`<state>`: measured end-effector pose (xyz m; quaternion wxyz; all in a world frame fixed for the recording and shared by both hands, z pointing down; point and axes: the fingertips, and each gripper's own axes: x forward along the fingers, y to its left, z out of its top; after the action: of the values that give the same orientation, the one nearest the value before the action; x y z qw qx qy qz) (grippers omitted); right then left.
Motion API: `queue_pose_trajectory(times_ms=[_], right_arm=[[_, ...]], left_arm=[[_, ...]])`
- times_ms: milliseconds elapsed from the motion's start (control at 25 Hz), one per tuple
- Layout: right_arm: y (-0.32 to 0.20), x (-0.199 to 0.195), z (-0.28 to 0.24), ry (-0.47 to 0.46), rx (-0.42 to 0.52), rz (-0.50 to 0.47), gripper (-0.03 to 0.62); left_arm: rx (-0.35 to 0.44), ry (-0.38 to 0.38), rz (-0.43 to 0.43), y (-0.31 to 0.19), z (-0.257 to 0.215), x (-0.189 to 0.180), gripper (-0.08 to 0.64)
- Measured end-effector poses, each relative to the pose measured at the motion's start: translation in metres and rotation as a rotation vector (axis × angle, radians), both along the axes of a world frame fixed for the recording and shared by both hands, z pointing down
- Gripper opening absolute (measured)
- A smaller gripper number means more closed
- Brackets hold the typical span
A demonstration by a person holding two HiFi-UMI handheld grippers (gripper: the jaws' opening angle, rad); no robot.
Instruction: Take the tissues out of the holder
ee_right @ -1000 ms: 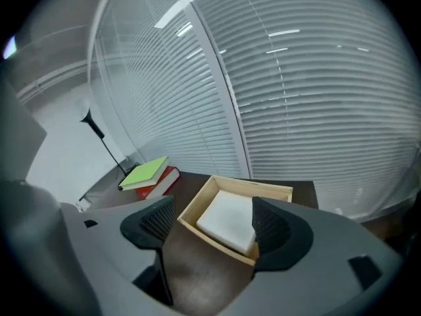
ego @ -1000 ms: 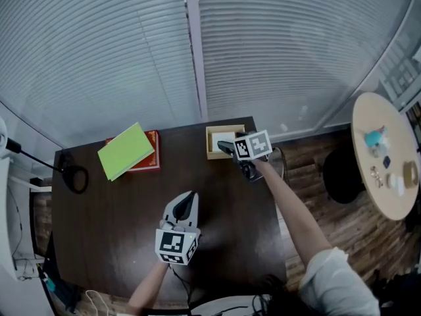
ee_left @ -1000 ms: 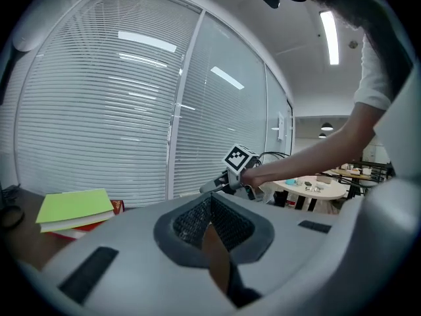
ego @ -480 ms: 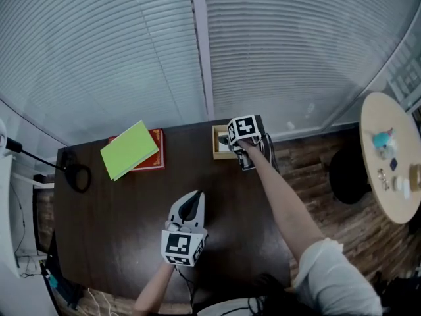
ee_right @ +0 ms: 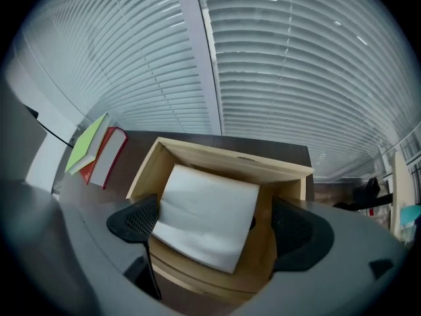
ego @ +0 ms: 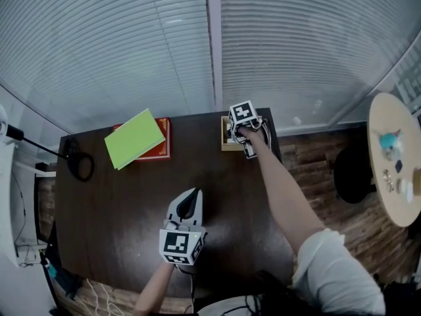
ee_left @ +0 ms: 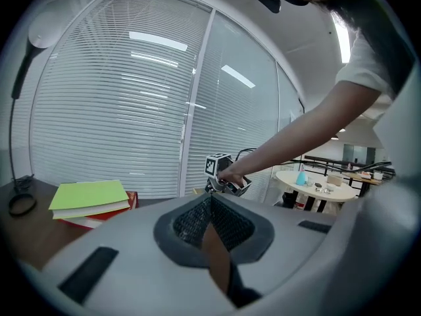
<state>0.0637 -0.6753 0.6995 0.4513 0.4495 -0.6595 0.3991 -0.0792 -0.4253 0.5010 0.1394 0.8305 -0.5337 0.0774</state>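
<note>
right claw spread wide over the tissues, left claw idle and closed

nearest the person, the left gripper [ego: 191,195] hovered over the front part of the dark table [ego: 112,209], pointing roughly level toward the far edge. in the left gripper view its two jaws met at the tips [ee_left: 211,196], with nothing held between them; only a narrow wedge of brown table showed behind the pads.

further out, the person's bare arm [ego: 279,186] reached across the table's right side to the right gripper [ego: 233,135], which pointed steeply down into the wooden holder [ego: 225,145] at the table's far right corner. its jaws had just been opening and now stood wide apart. the right gripper view [ee_right: 217,230] showed the white stack of tissues [ee_right: 207,216] between them, lying slanted inside the holder [ee_right: 227,158]. the pad at that view's left sat just beside the stack's edge, and whether it touched could not be told; the pad at the right stood clear of the stack. nothing was gripped, and the tissues were not yet out of the holder.

at the table's far left, a green book [ego: 133,138] lay on top of a red book [ego: 162,151], well apart from the holder. left of them the ring-shaped base of a desk lamp [ego: 80,166] rested near the table's edge.

beyond the table, pale window blinds [ego: 131,45] filled the background. off to the right, on the wooden floor, stood a round table [ego: 395,176] with small items on it.
</note>
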Motion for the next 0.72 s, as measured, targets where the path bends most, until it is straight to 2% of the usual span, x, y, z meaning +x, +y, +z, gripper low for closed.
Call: queue_pose_trajectory(times_ms=[280,480,720], right_arm=[[0.003,0.000,0.009,-0.001,-0.121,0.015,0.528],[0.004,0.000,0.012,-0.014,-0.188,0.022,0.526],[-0.002,-0.005,0.016,-0.036,-0.152,-0.053,0.509]], left_arm=[[0.006,-0.037,0.000,0.015,0.004,-0.010,-0.002],[-0.018,-0.039,-0.030,0.022,0.012,-0.023,-0.002],[-0.036,-0.029,-0.052,0.028,0.016,-0.026,-0.002]])
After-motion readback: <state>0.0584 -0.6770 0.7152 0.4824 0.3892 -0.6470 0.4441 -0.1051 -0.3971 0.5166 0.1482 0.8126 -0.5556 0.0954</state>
